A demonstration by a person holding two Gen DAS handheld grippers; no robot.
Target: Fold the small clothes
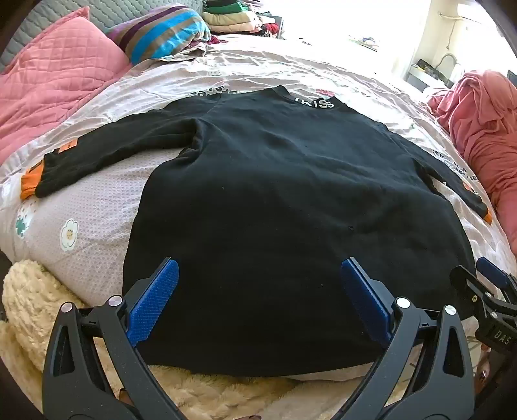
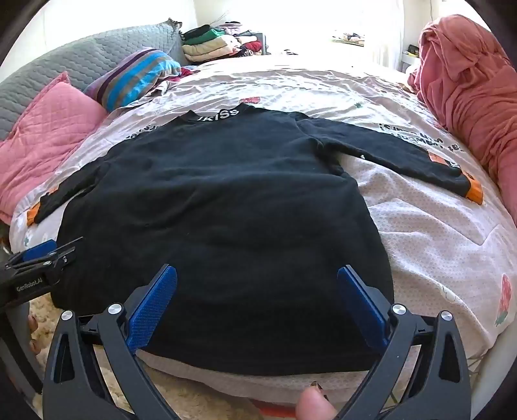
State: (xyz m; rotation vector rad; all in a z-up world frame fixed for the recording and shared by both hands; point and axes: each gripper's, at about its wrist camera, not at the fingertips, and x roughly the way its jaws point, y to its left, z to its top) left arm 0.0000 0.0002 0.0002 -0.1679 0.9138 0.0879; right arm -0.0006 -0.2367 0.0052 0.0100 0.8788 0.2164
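A black sweater point(image 1: 274, 194) with orange cuffs lies flat on the bed, collar away from me, both sleeves spread out; it also shows in the right wrist view point(image 2: 226, 210). My left gripper point(image 1: 258, 274) is open, its blue pads over the sweater's hem on the left side, holding nothing. My right gripper point(image 2: 257, 281) is open and empty over the hem on the right side. The right gripper shows at the edge of the left wrist view point(image 1: 484, 290), and the left gripper shows at the edge of the right wrist view point(image 2: 42, 255).
The bed point(image 2: 436, 242) has a pale printed sheet. Pink quilted pillows point(image 1: 55, 80) and a striped pillow point(image 1: 168, 29) lie at the left, a bunched pink blanket point(image 2: 468, 97) at the right, stacked clothes point(image 2: 219, 45) at the back. A cream fluffy rug point(image 1: 29, 307) lies below the near edge.
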